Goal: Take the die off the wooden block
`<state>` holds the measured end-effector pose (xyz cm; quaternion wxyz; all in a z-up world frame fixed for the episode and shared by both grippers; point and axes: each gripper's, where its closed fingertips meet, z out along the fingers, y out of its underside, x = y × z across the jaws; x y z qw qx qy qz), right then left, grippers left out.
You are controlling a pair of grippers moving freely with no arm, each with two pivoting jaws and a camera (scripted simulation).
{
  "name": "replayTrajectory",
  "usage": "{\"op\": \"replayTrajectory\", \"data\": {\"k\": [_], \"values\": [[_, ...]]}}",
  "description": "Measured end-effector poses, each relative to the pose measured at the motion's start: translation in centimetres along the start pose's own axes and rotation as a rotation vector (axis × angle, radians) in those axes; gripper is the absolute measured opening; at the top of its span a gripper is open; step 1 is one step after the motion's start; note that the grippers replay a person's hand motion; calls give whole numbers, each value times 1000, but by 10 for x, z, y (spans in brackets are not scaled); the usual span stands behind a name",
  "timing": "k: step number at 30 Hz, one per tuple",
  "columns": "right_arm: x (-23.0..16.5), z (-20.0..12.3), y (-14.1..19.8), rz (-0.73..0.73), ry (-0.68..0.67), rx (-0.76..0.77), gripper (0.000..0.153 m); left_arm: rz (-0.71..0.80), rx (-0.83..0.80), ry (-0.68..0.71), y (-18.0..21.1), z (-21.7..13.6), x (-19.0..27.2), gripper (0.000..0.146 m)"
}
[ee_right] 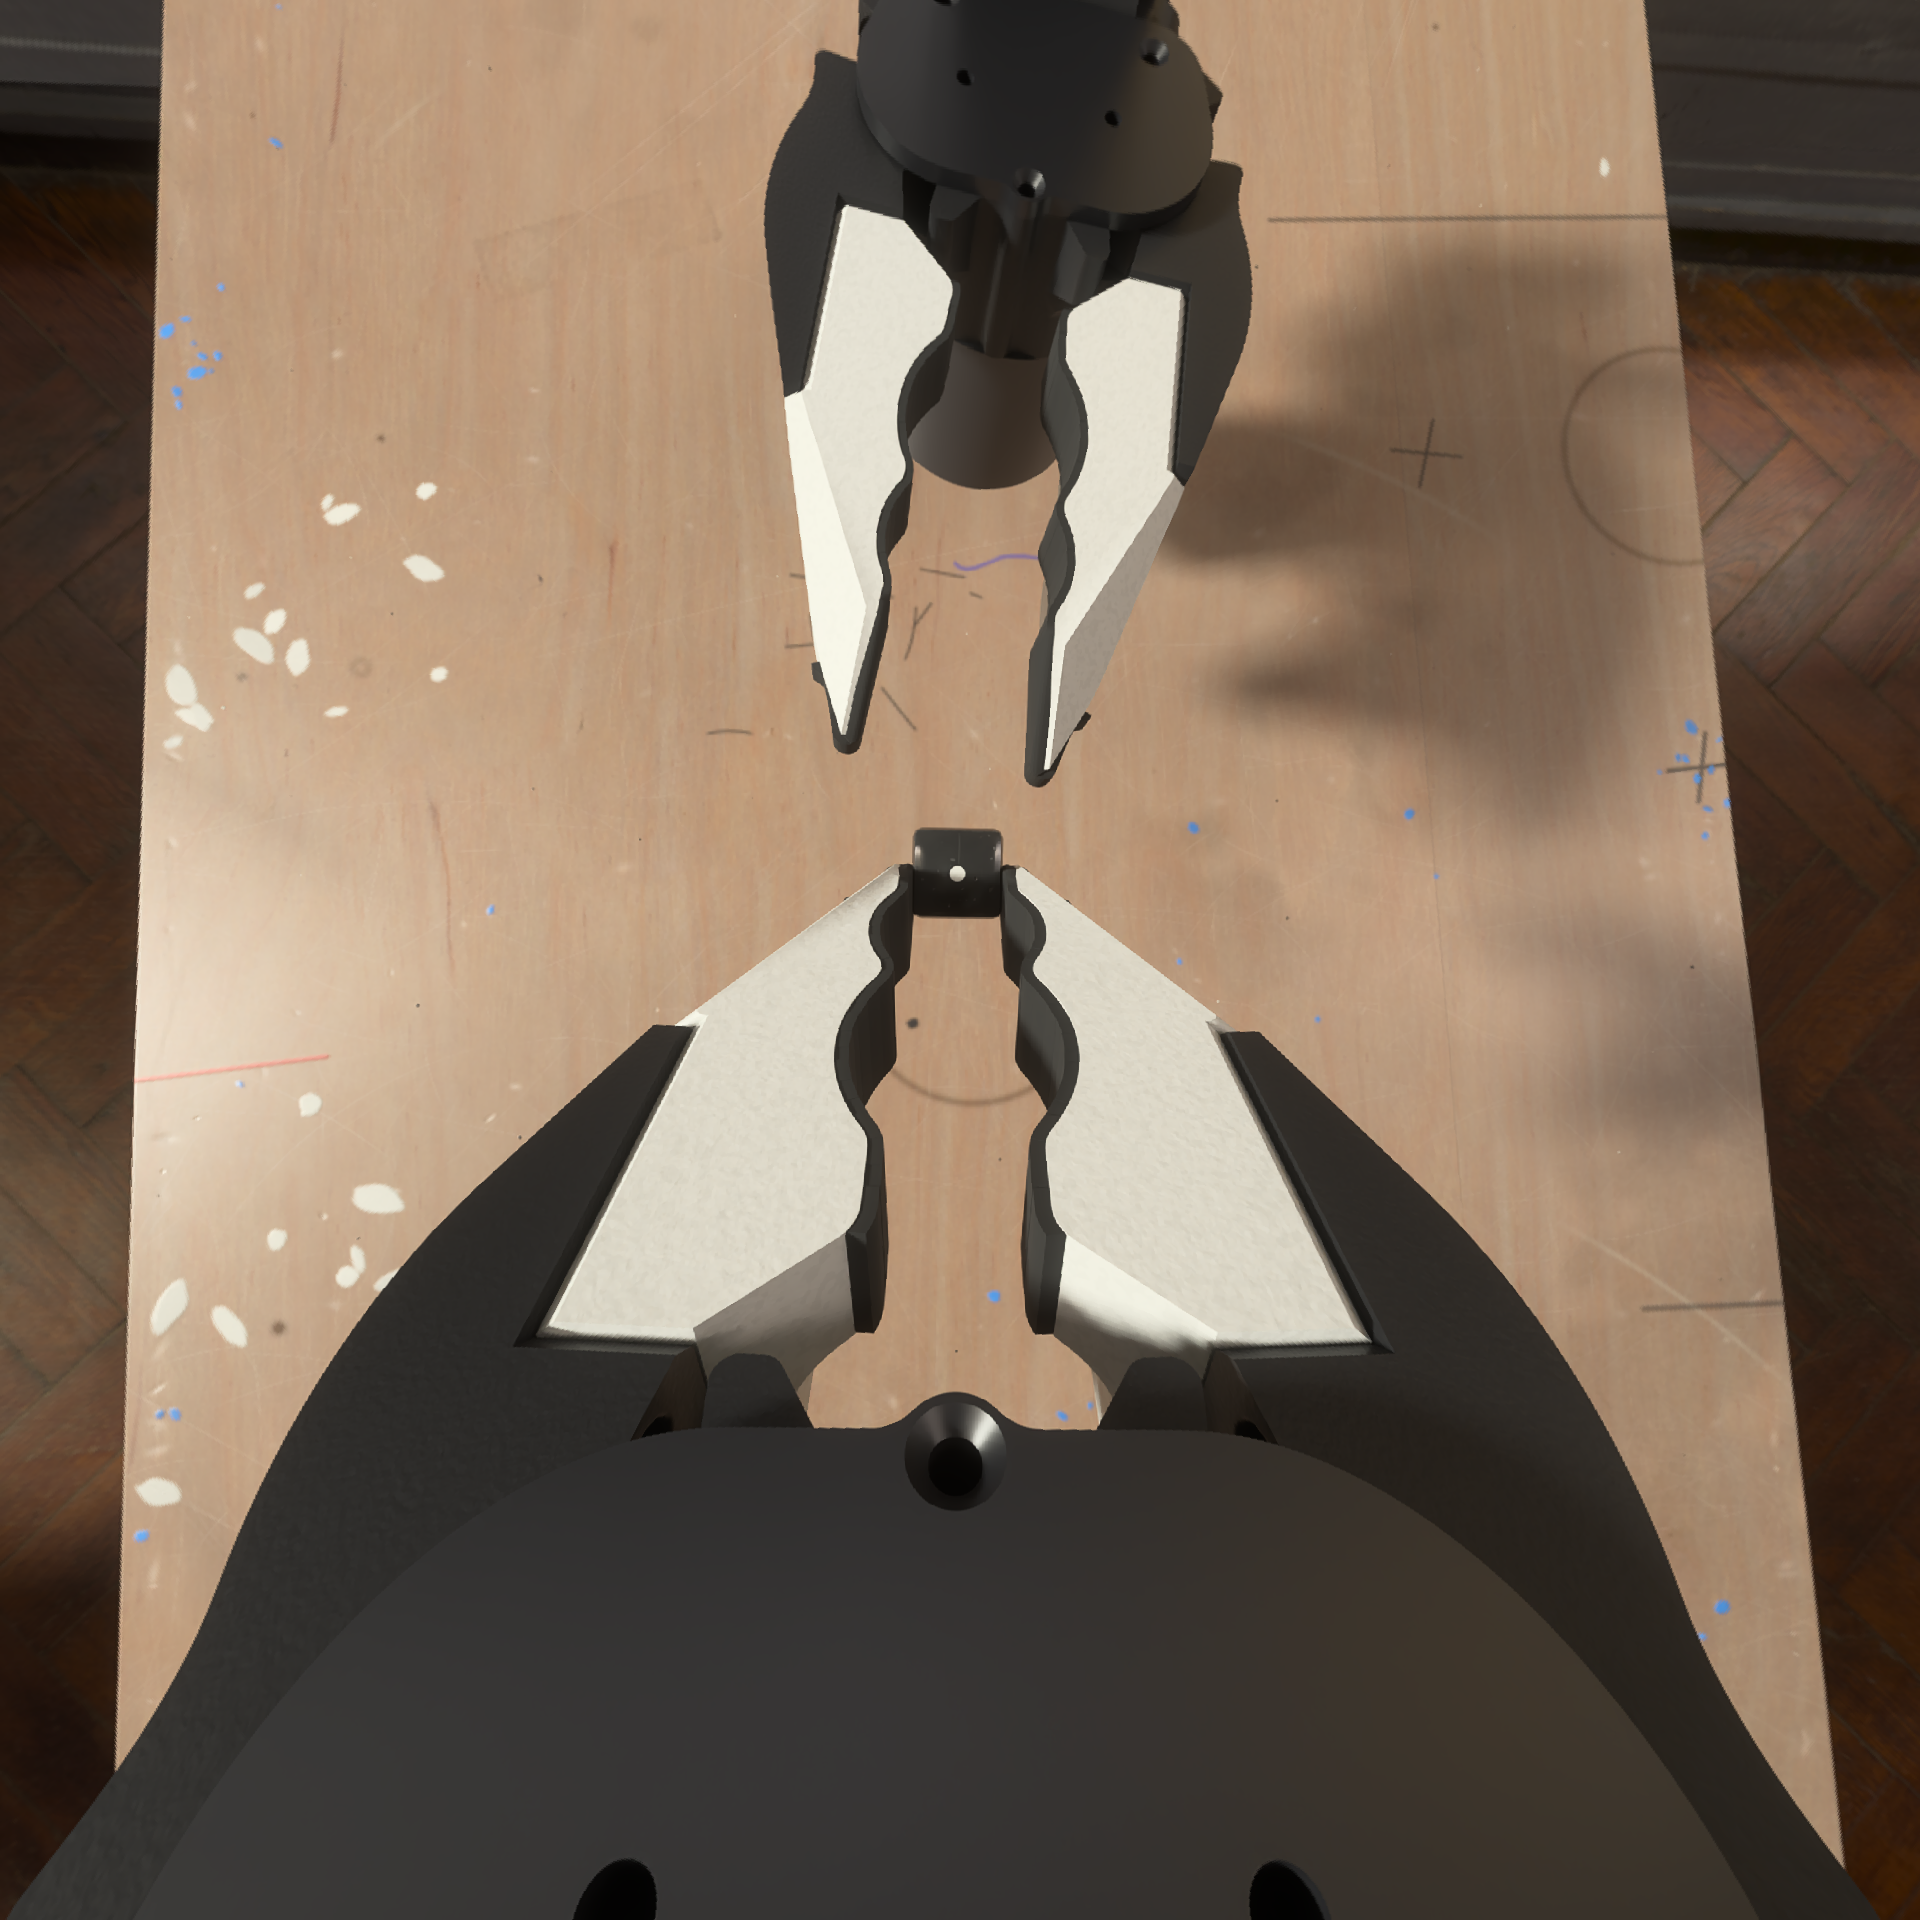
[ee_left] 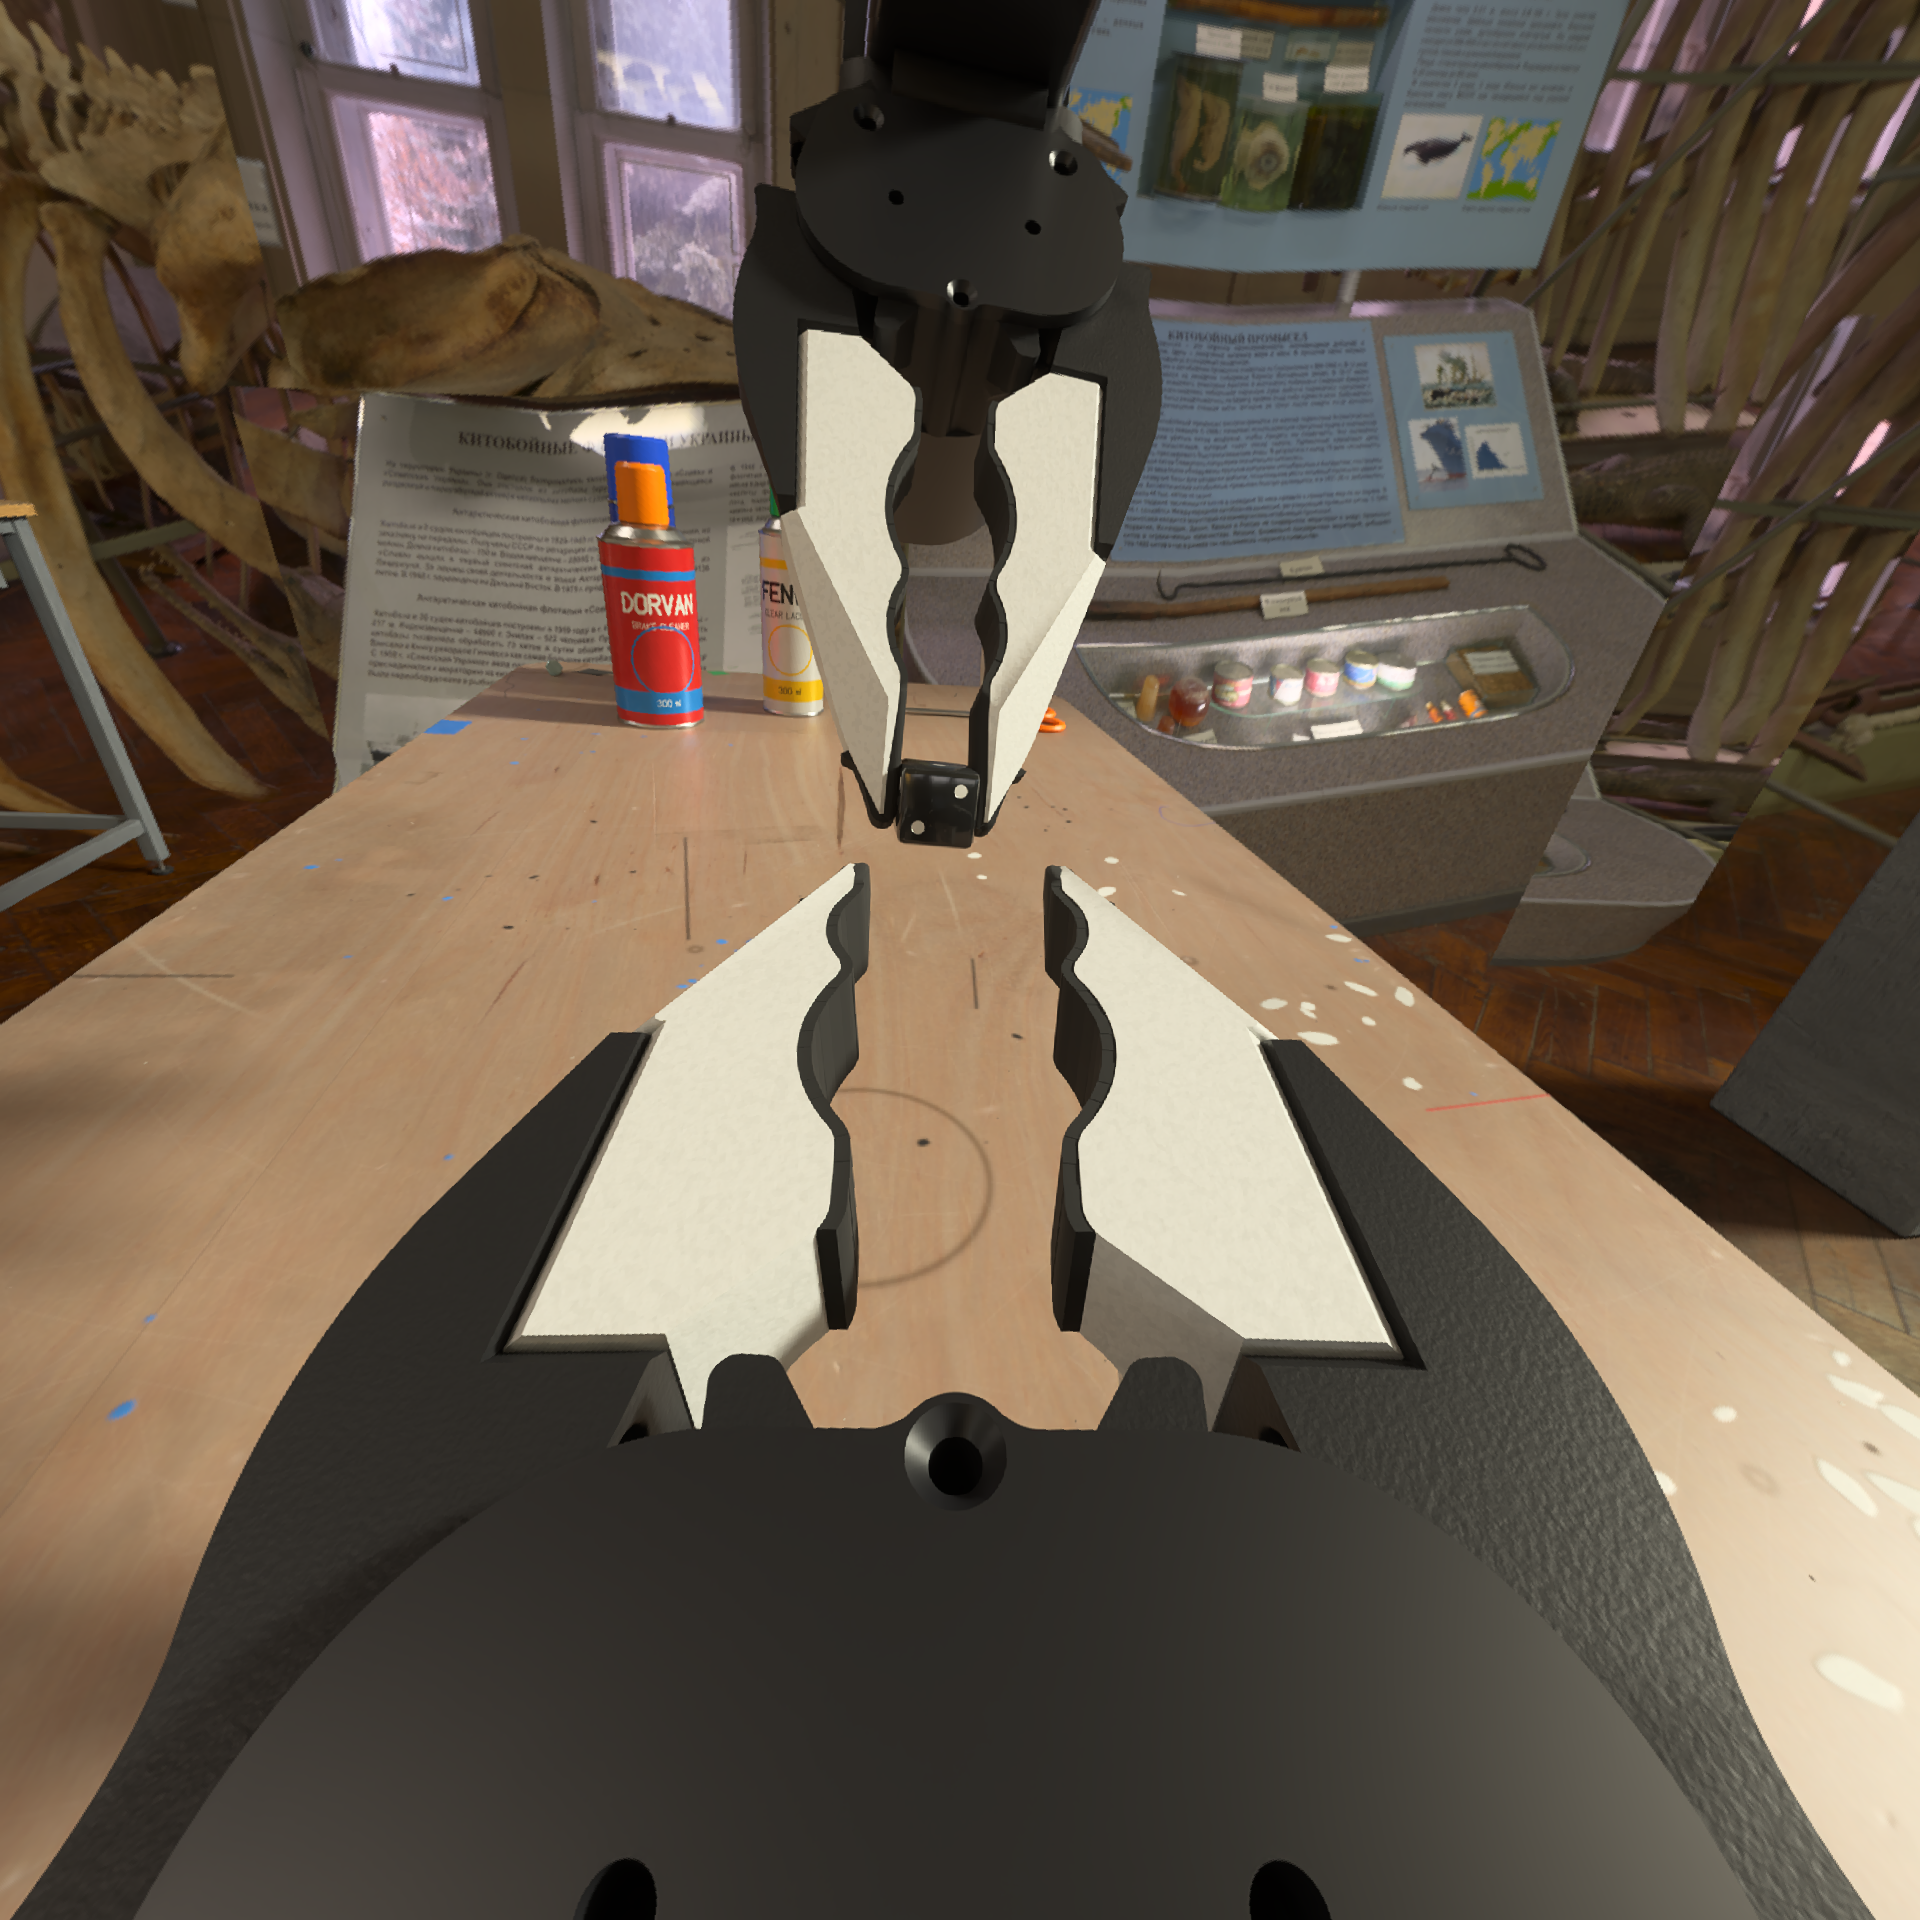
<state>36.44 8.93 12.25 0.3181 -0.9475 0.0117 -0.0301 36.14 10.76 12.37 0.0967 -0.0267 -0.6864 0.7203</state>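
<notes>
The die (ee_right: 958, 871) is small and black with white pips. My right gripper (ee_right: 958, 881) is shut on it at the fingertips and holds it over the wooden table (ee_right: 416, 935). In the left wrist view the right gripper (ee_left: 935, 823) points down from above with the die (ee_left: 938, 805) between its tips. My left gripper (ee_left: 956, 878) is open and empty, its tips just short of the die and facing it. It also shows open in the right wrist view (ee_right: 945, 756). No wooden block shows in either view.
A red spray can (ee_left: 652, 623) and a yellow-and-white can (ee_left: 790, 644) stand at the far end of the table (ee_left: 416, 1039), with a small orange thing (ee_left: 1051, 719) near them. The table's side edges drop to a parquet floor (ee_right: 62, 935). A dark slab (ee_left: 1829, 1039) stands at the right.
</notes>
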Motion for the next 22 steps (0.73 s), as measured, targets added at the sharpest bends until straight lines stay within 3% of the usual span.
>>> {"op": "replayTrajectory", "data": {"k": [13,22], "values": [[-3,-7,-11,-60,-22,-89,16,-14,89,12,-12,-2,2,33],[2,-10,-25,-78,-7,-72,16,-53,179,5,-23,-7,0,33]]}}
